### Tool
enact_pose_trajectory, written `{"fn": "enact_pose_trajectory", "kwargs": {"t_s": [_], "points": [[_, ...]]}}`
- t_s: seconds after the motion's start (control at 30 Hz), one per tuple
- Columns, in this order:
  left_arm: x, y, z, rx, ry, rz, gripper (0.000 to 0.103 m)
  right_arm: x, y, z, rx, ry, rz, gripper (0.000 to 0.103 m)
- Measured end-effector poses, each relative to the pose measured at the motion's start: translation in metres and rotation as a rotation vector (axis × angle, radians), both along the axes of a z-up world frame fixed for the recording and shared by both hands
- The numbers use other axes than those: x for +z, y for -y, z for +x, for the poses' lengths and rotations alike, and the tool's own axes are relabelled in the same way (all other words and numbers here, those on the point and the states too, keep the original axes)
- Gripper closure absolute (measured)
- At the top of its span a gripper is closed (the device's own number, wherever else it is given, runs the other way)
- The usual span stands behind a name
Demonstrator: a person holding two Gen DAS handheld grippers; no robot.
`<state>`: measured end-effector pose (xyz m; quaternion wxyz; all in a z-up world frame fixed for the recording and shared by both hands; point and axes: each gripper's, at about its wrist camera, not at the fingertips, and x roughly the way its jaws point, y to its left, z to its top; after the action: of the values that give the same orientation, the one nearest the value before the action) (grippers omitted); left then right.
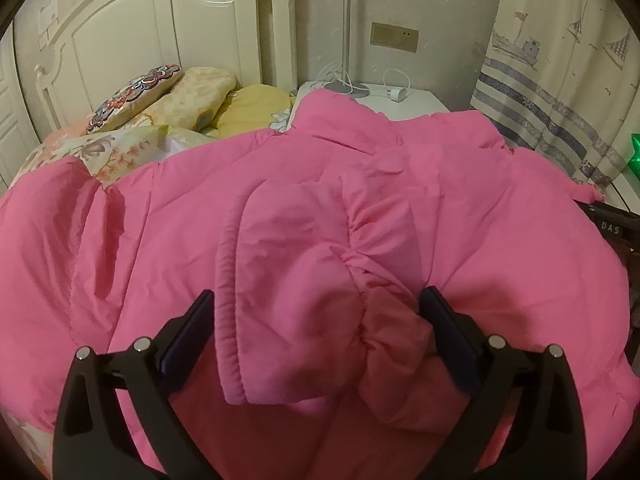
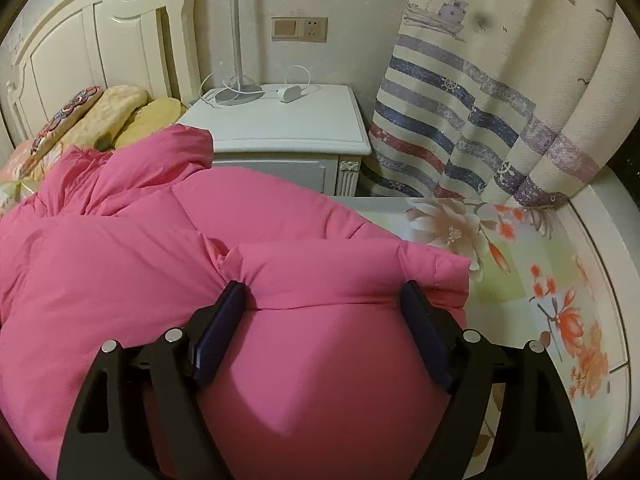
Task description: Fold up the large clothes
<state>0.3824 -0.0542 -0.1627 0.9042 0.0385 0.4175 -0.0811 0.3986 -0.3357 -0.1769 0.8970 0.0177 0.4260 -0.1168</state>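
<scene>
A large pink padded jacket (image 1: pixel 280 168) lies spread on the bed, collar toward the headboard. One sleeve with an elastic cuff (image 1: pixel 230 312) is folded across its middle. My left gripper (image 1: pixel 316 304) is open, its fingers either side of that sleeve's bunched end. In the right wrist view the jacket (image 2: pixel 120 260) fills the left and centre. My right gripper (image 2: pixel 324 300) is open, its fingers straddling a puffy fold at the jacket's right edge. The right gripper's body shows at the left wrist view's right edge (image 1: pixel 612 224).
Floral bedsheet (image 2: pixel 540 280) lies right of the jacket. Pillows (image 1: pixel 180 96) rest against the white headboard (image 1: pixel 160 28). A white nightstand (image 2: pixel 280 128) with a lamp base and charger stands beside the bed. A striped curtain (image 2: pixel 480 100) hangs at the right.
</scene>
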Motion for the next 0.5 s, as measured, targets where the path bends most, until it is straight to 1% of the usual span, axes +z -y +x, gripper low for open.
{"fn": "enact_pose_trajectory", "kwargs": {"t_s": [0.1, 0.13, 0.17, 0.23, 0.27, 0.3, 0.33, 0.37, 0.4, 0.43, 0.47, 0.5], "points": [[0.001, -0.002, -0.002, 0.005, 0.012, -0.004, 0.004, 0.006, 0.003, 0.003, 0.004, -0.054, 0.029, 0.024], [0.001, -0.002, -0.003, 0.006, 0.015, -0.007, 0.004, 0.014, 0.001, 0.001, -0.024, -0.075, 0.02, 0.024], [0.002, -0.003, -0.004, 0.01, 0.021, -0.014, 0.004, 0.026, -0.004, -0.006, -0.042, -0.046, 0.032, 0.024], [0.005, -0.008, -0.005, 0.019, 0.038, -0.039, 0.004, 0.047, -0.023, -0.023, 0.008, 0.049, 0.084, 0.024], [0.007, -0.01, -0.008, 0.027, 0.053, -0.052, 0.004, 0.057, -0.044, -0.033, 0.061, 0.093, 0.073, 0.024], [0.012, -0.015, -0.012, 0.04, 0.082, -0.078, 0.004, 0.061, -0.057, -0.038, 0.093, 0.109, 0.049, 0.023], [0.019, -0.023, -0.019, 0.06, 0.123, -0.117, 0.004, 0.06, -0.075, -0.042, 0.14, 0.115, 0.017, 0.021], [0.023, -0.03, -0.024, 0.078, 0.142, -0.142, 0.004, 0.051, -0.097, -0.042, 0.206, 0.084, -0.027, 0.02], [0.028, -0.039, -0.03, 0.108, 0.156, -0.176, 0.004, 0.039, -0.11, -0.037, 0.239, 0.033, -0.066, 0.02], [0.032, -0.05, -0.036, 0.133, 0.16, -0.215, 0.004, 0.021, -0.121, -0.033, 0.263, -0.038, -0.106, 0.02], [0.037, -0.066, -0.046, 0.165, 0.159, -0.273, 0.004, 0.006, -0.126, -0.031, 0.272, -0.07, -0.132, 0.019], [0.042, -0.081, -0.055, 0.197, 0.161, -0.316, 0.004, 0.004, -0.125, -0.032, 0.273, -0.055, -0.123, 0.017]]}}
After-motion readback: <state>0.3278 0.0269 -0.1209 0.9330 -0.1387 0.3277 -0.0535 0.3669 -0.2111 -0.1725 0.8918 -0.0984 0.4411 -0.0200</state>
